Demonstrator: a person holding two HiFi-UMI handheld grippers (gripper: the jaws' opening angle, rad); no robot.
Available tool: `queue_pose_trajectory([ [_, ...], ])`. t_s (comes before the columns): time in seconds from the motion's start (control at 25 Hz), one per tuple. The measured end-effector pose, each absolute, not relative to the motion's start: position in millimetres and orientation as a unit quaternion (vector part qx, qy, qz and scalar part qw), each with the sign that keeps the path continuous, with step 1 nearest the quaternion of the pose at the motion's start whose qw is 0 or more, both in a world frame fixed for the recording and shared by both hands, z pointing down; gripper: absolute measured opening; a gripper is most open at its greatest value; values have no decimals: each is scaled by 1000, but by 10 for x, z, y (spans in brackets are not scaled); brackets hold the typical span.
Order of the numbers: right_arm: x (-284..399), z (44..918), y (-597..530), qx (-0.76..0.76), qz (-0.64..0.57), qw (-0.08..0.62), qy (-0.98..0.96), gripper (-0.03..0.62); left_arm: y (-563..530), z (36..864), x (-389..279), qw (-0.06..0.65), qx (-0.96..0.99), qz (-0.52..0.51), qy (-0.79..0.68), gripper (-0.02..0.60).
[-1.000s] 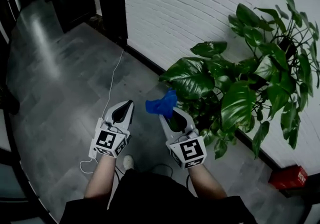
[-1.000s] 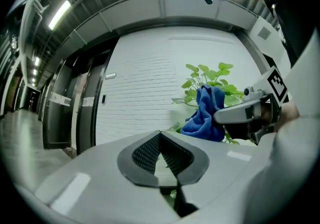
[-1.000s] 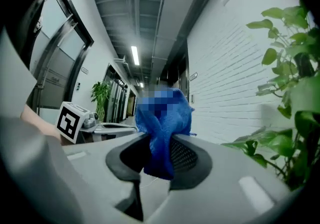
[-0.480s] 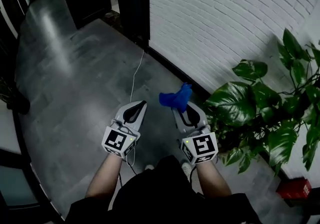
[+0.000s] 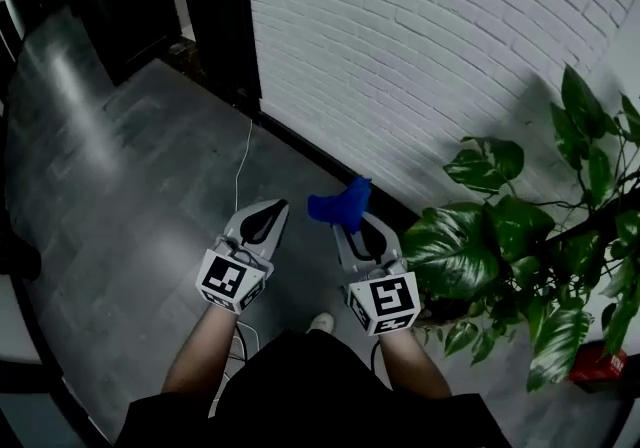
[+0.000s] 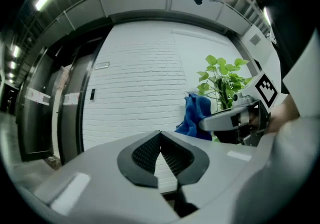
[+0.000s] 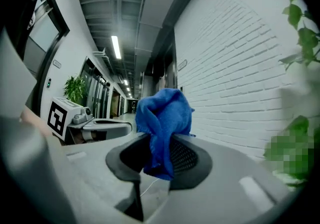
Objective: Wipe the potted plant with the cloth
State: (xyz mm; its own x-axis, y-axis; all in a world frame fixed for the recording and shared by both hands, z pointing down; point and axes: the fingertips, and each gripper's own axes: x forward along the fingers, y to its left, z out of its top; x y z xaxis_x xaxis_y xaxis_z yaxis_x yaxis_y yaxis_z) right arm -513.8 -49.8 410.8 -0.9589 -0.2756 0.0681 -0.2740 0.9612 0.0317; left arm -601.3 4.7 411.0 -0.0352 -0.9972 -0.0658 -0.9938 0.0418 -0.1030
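Observation:
The potted plant, with large dark green leaves, stands against the white brick wall at the right of the head view; its top shows as the plant in the left gripper view. My right gripper is shut on a bunched blue cloth, which sticks up from between its jaws as the cloth. The cloth hangs in the air left of the nearest leaves, apart from them. My left gripper is held beside the right one, shut with nothing in it, as the left gripper shows.
A white brick wall runs along the right, with a dark skirting at its foot. A thin white cable trails over the grey tiled floor. Dark doorways lie ahead. A red box sits by the plant.
Both grippers and the view have shifted away from the plant along the wall. The cloth, earlier touching the leaves, now sits left of them. The plant has slid to the right edge.

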Motion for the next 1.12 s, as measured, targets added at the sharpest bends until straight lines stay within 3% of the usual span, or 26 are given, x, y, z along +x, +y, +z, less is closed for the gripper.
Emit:
queue_pose_trajectory([
  [0.32, -4791, 3982, -1655, 263, -40, 37, -963, 103, -1399, 4187, -5887, 50, -772, 2, 634, 20],
  [0.64, -3914, 3897, -2396, 462, -43, 39, -885, 103, -2749, 4286, -4959, 41, -901, 15, 432, 23],
  [1.12, -2902, 3857, -2390, 699, -25, 47, -713, 103, -3093, 5230, -3945, 12, -988, -64, 140, 56],
])
